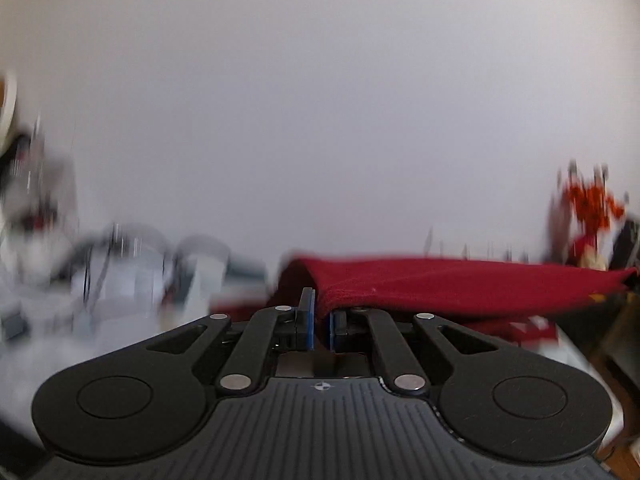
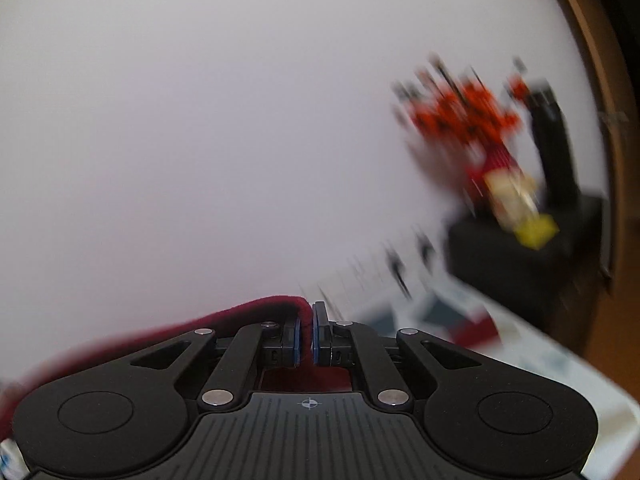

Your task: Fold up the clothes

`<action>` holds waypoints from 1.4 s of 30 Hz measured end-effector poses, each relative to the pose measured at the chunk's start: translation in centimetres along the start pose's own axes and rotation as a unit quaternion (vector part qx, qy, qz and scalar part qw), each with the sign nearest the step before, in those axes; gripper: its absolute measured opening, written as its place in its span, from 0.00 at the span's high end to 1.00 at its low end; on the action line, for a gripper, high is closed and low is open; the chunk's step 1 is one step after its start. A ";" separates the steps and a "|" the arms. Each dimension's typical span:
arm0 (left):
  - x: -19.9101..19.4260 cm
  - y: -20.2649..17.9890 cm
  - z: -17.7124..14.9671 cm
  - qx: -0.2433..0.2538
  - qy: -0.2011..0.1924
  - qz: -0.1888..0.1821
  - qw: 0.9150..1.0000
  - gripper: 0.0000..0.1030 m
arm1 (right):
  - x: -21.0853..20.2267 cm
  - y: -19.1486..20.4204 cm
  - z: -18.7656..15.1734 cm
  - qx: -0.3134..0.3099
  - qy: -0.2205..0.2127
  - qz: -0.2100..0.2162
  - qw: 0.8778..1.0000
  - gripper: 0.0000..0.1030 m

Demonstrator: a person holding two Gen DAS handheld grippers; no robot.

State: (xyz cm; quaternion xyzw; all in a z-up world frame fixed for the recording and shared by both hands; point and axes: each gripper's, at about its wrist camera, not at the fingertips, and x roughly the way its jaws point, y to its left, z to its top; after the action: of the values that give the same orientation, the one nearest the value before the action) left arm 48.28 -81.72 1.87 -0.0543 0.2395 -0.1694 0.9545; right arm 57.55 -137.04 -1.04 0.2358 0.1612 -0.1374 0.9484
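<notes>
Left tool (image 1: 319, 316): black two-finger linkage with blue pads, jaws pinched down on one end of the dark red knitted cloth (image 1: 460, 284). Fabric edge sits right between the pads and drapes over the right-hand finger. From there the cloth runs off to the right as a taut, nearly level band, lifted clear of what lies under it, its far end at the frame edge.

Right tool (image 2: 306, 338): same build, jaws clamped on the other end of the same dark red cloth (image 2: 256, 312). A thin fold of it stands upright between the blue pads, and the rest trails off to the left and down past the tool body.

Under the right tool: a worktop with a white covering patterned in grey and red (image 2: 532, 360), blurred.

Further out, left view: blurred grey and white clutter (image 1: 132, 264) at left, cannot tell what it is. At right, a bunch of orange-red flowers (image 1: 588, 200).

Right view: same orange-red flowers (image 2: 472, 116) in a red and cream holder, on a black box (image 2: 520, 256), with a small yellow block (image 2: 536, 232) at its base. Brown wooden edge (image 2: 592, 80) far right.

Backdrop in both views: plain white wall (image 1: 320, 100).
</notes>
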 end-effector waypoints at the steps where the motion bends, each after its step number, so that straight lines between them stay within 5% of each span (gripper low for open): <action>1: -0.3 0.2 -2.1 -0.002 0.025 0.001 1.000 0.93 | -0.3 -1.1 -1.6 0.002 0.016 -0.010 1.000 0.96; 6: -1.6 0.6 -10.1 -0.013 0.126 -0.003 0.992 0.93 | -2.3 -5.9 -9.5 0.030 0.102 -0.067 0.992 0.96; 10: -2.3 0.9 -11.4 -0.028 0.146 -0.008 0.989 0.93 | -3.2 -7.1 -12.9 0.042 0.136 -0.096 0.985 0.95; 19: -3.4 0.8 -9.8 -0.021 0.132 -0.008 0.991 0.93 | -6.7 -5.6 -11.3 0.021 0.085 -0.089 0.992 0.95; 27: -1.8 1.9 -12.3 -0.042 0.180 -0.019 0.983 0.93 | -7.5 -7.9 -13.6 0.058 0.148 -0.120 0.980 0.95; 35: 3.2 2.0 -10.1 -0.040 0.158 -0.003 0.987 0.93 | -2.9 -5.3 -12.1 -0.006 0.154 -0.105 0.983 0.95; 42: 11.3 2.0 -8.7 -0.042 0.161 0.047 0.985 0.93 | 6.8 -3.9 -12.0 -0.055 0.188 -0.102 0.975 0.95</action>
State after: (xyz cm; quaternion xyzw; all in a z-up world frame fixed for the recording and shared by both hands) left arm 54.11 -84.02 -11.12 -0.0552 0.3993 -0.1202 0.9072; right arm 59.54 -135.69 -15.19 0.1868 0.3674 -0.1778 0.8936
